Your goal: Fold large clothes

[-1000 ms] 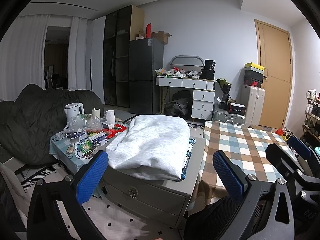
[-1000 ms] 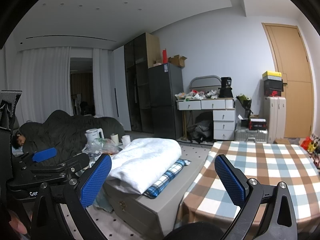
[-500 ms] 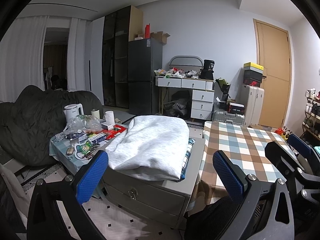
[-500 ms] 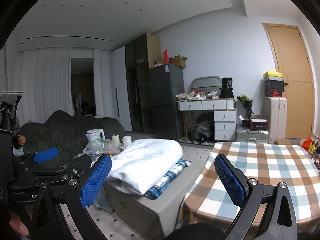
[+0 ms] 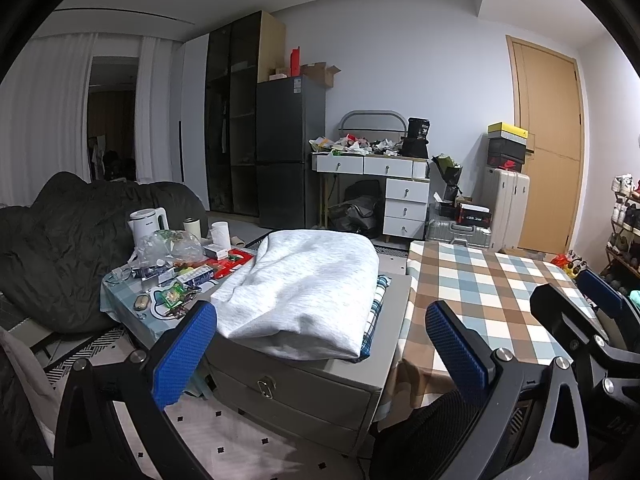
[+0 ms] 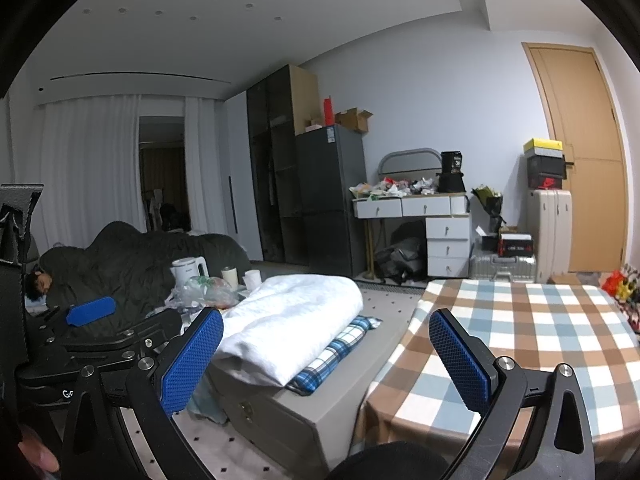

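Both grippers, left gripper [image 5: 320, 344] and right gripper [image 6: 326, 354], hover with blue-padded jaws spread wide, empty. The folded white fleece garment [image 5: 304, 280] lies atop a grey drawer chest [image 5: 296, 384]. Likely best approach: pinch its two near corners evenly.

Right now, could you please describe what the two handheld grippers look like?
Both the left gripper and right gripper share one build: matte black angular frames with silver bolts, and two fingers faced with textured blue pads. No cables or sleeves show.
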The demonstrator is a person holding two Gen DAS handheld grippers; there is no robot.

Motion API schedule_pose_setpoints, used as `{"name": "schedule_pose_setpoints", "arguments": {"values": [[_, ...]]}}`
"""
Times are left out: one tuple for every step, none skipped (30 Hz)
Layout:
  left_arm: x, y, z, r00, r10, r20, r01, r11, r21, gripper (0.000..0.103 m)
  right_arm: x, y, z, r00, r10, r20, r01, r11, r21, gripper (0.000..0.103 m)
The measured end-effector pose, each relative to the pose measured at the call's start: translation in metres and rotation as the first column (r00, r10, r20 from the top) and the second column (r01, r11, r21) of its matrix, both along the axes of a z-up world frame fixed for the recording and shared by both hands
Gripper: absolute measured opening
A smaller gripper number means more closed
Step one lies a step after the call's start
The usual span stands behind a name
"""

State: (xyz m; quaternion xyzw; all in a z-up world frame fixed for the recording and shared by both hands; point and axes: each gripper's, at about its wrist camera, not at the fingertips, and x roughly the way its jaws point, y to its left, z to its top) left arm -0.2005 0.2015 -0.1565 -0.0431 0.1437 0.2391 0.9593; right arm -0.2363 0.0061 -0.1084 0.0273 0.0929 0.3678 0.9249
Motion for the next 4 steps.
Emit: {"name": "schedule_pose_setpoints", "arguments": {"values": [[0.0017, -0.0002, -0.0009, 1.0, 0.0, 0.0, 0.0, 1.0, 0.004, 0.102, 0.0002, -0.0006, -0.0003, 1.0, 0.0, -0.002, 0.0, 1.0, 0.0, 0.103], [0.002, -0.0013, -0.0012, 1.0, -0.001, 0.001, 0.001, 1.0, 0.011, 0.102, 0.0009, -0.0008, -0.0007, 1.0, 0.0, -0.004, 0.0, 1.0, 0.001, 0.103], [0.0033, -0.0018, -0.0019, 1.0, 0.007, 0.0, -0.007, 1.0, 0.018, 0.102, 0.0016, -0.0013, -0.0014, 1.0, -0.004, -0.006, 0.004, 1.0, 0.002, 0.103], [0.0039, -0.0025, -0.0027, 1.0, 0.017, 0.001, -0.017, 1.0, 0.027, 0.102, 0.0026, -0.0022, -0.0021, 1.0, -0.006, -0.008, 0.006, 1.0, 0.004, 0.103]]}}
